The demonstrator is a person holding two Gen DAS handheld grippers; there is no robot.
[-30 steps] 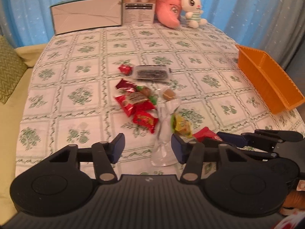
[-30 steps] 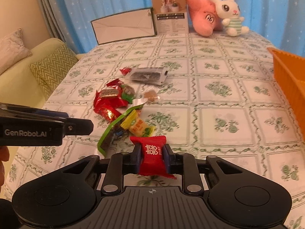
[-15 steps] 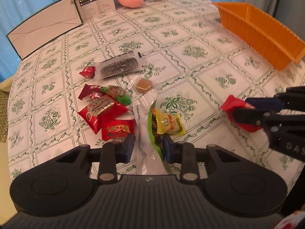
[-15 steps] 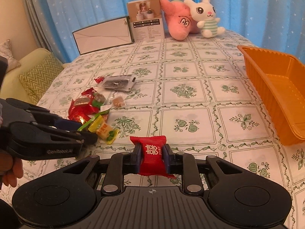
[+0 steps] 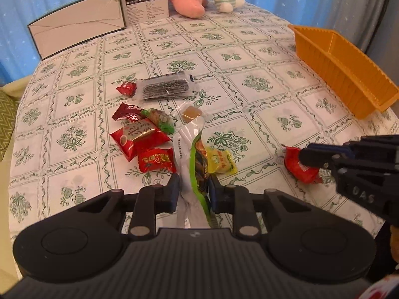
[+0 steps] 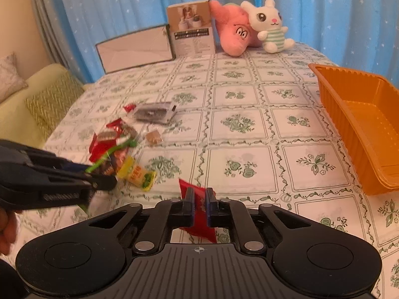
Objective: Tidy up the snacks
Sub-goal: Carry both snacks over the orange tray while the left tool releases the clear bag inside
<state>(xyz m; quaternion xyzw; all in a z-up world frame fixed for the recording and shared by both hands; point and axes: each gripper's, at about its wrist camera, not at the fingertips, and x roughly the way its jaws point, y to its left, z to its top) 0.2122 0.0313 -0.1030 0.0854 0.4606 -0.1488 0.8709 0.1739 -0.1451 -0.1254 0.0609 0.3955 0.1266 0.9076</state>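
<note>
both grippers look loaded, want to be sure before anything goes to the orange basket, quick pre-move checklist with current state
1. Right gripper shut on the red foil snack packet: ok.
2. Left gripper closed on the long clear and green snack bag: ok; whether a second wrapper is pinched too: cannot tell.
3. Long bag lifted off the table: cannot tell.
4. Orange plastic basket holds nothing in the part in view: ok.
5. Flowered tablecloth bare between red packet and basket: ok.
6. Yellow candy wrapper apart from the long bag: not ok, it touches it.
</note>
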